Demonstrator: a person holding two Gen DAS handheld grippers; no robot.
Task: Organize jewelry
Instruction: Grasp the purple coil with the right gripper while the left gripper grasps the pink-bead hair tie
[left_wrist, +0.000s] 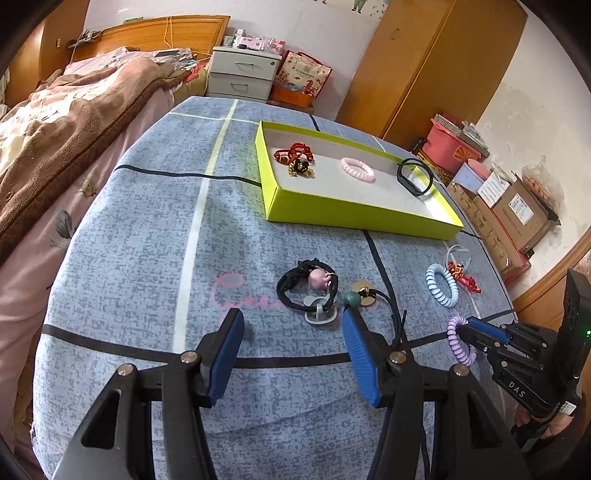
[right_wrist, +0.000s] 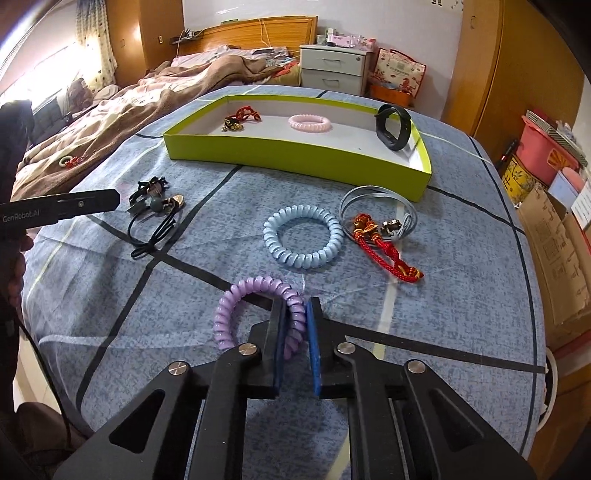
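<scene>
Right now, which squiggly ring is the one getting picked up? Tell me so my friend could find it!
Start at the big yellow-green box on the blue tablecloth, then come toward the near edge, past the light blue spiral ring. The purple spiral ring is there, pinched in the right tongs. It is the only purple one and the only one held.

Three coil ties: purple (right_wrist: 258, 314), blue (right_wrist: 303, 238), pink (right_wrist: 309, 123).

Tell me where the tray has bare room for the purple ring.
The tray floor is bare between the pink ring and the black band, and along the near wall. The far-left corner is crowded by the red cords. The right tool holds the purple ring.
</scene>
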